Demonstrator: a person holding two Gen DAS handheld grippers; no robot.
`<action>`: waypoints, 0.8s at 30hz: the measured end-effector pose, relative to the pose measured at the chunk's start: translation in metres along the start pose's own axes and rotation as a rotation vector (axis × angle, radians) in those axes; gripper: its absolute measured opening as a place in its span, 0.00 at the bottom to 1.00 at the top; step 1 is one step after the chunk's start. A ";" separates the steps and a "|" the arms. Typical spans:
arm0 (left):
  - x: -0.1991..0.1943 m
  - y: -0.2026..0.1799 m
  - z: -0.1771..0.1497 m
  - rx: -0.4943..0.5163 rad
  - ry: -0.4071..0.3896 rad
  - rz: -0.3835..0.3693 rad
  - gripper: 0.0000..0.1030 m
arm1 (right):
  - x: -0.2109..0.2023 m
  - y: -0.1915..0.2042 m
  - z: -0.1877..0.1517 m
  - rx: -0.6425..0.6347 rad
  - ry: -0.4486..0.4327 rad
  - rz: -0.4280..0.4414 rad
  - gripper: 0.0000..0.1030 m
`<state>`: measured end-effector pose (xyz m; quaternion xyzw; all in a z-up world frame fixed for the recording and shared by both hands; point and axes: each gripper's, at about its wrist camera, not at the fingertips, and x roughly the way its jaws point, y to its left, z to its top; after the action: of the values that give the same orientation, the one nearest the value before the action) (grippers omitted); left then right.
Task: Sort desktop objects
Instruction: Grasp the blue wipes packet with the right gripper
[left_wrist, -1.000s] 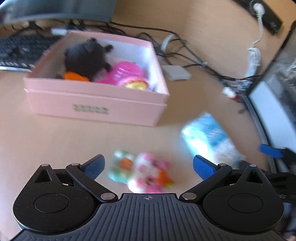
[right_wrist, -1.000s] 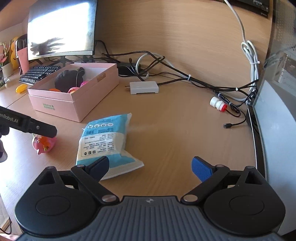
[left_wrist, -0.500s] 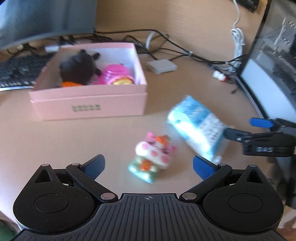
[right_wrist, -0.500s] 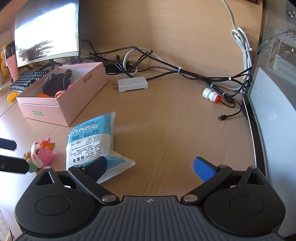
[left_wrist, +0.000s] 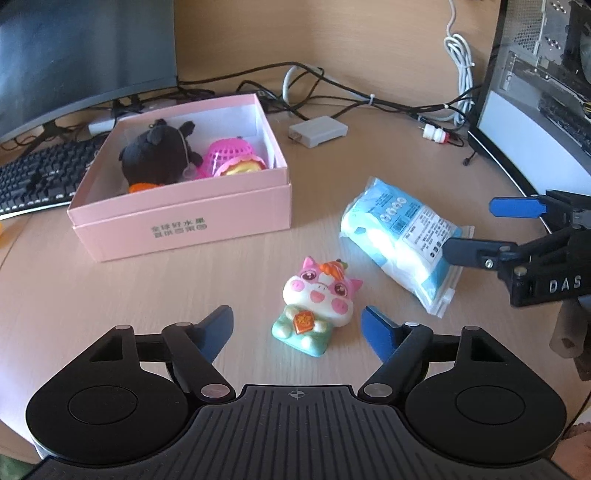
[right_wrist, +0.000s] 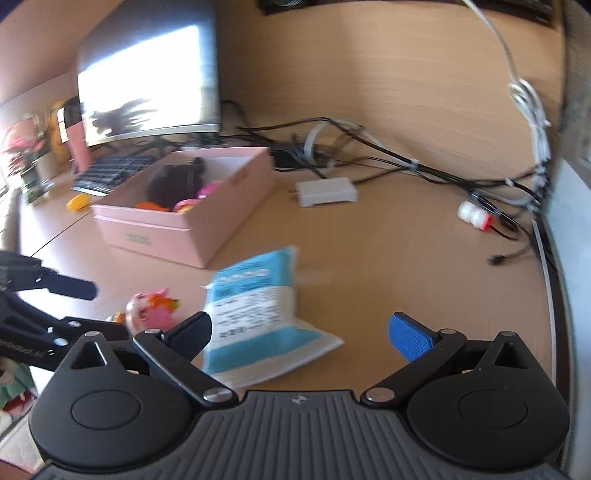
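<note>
— Pink cardboard, that open box (left_wrist: 184, 229); take it as the landmark. What sits inside?

— A black plush toy (left_wrist: 159, 155), a pink plastic basket (left_wrist: 229, 155) and something orange low against the front wall. All of it lies within the walls.

— And outside the box?

— On the pale wood bench (left_wrist: 92, 295), in front of the box's right corner, lies a squishy cat figure (left_wrist: 317, 299), pink and white with a green base, face up. Just to its right, apart from it, lies a blue and white sealed pack (left_wrist: 402, 236), farther from the box than the cat.

— Where is the left gripper (left_wrist: 297, 328)?

— Low over the bench on the near side of the box, jaws spread wide, the cat lying between the blue pads without touching either.

— The right gripper (right_wrist: 299, 332)?

— Jaws spread as well, holding nothing. In its own view the pack's near end lies between the pads, close to the left one. From the left wrist camera one of its fingers (left_wrist: 476, 251) overlaps the pack's far end; whether it touches, I cannot tell.

— Behind the box?

— A monitor (left_wrist: 85, 55), a black keyboard (left_wrist: 37, 177), a grey adapter (left_wrist: 319, 131) and tangled cables (left_wrist: 369, 99).
</note>
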<state>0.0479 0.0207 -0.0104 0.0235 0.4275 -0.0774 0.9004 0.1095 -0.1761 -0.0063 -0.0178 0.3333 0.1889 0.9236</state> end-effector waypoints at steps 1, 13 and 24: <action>0.000 0.001 -0.001 -0.003 0.004 -0.003 0.84 | 0.001 0.004 0.000 -0.010 0.000 0.012 0.98; 0.002 0.007 -0.011 -0.019 0.028 -0.003 0.88 | 0.031 0.028 0.011 -0.163 0.015 0.003 0.88; 0.010 0.001 -0.006 0.003 0.025 -0.001 0.88 | 0.018 0.018 -0.009 -0.135 0.094 0.023 0.57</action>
<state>0.0496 0.0211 -0.0214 0.0255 0.4385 -0.0782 0.8950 0.1101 -0.1544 -0.0228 -0.0851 0.3631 0.2207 0.9012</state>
